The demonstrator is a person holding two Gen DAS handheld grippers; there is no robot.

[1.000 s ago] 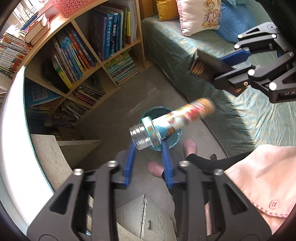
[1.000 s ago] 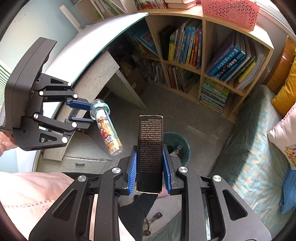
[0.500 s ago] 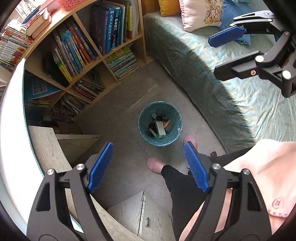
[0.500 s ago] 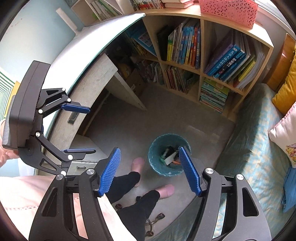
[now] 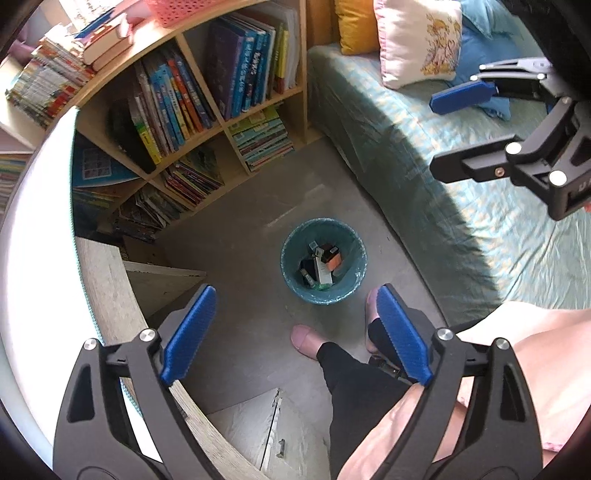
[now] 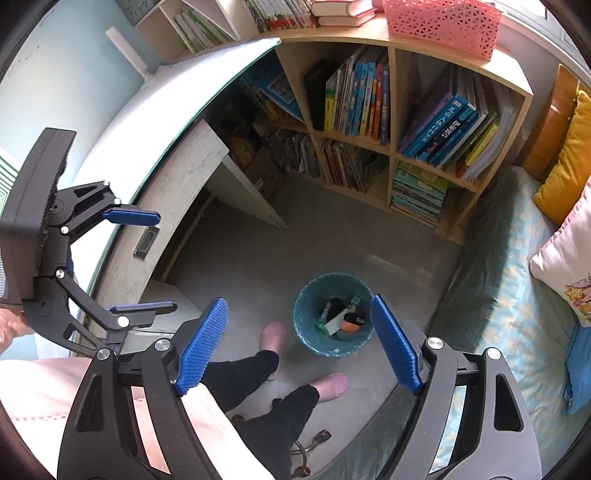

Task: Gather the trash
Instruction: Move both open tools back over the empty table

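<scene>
- A teal wastebasket [image 5: 291,254] stands on the grey floor, seen from above, between my desk and the bed [image 5: 424,155].
- Inside the wastebasket lies the collected trash [image 5: 320,264]: several small boxes and packets in a jumble, one with an orange face, one white, one black; a green scrap shows at the lower edge. I cannot make out any labels.
- In the right wrist view the same wastebasket [image 6: 308,295] sits just beyond my slippered feet [image 6: 272,334], its load [image 6: 341,317] resting at the bottom.
- My left gripper [image 5: 295,332] points steeply down over the floor, its blue pads [image 5: 188,336] spread wide and widening further. Nothing is between them; they touch nothing.
- My right gripper [image 6: 299,341] hangs above the wastebasket, which shows in the gap between its blue pads [image 6: 201,343]. The jaws are parting too, and they hold nothing.
- Each gripper shows in the other's camera: the right gripper [image 5: 450,136] over the bed, the left gripper [image 6: 147,262] beside the desk edge [image 6: 166,192], both with empty fingers set well apart.
- A pink mesh basket [image 6: 439,24] sits on top of the wooden bookcase [image 6: 391,110]; what it contains cannot be seen.
- The bookcase cubbies are packed with upright and stacked books [image 6: 362,99].
</scene>
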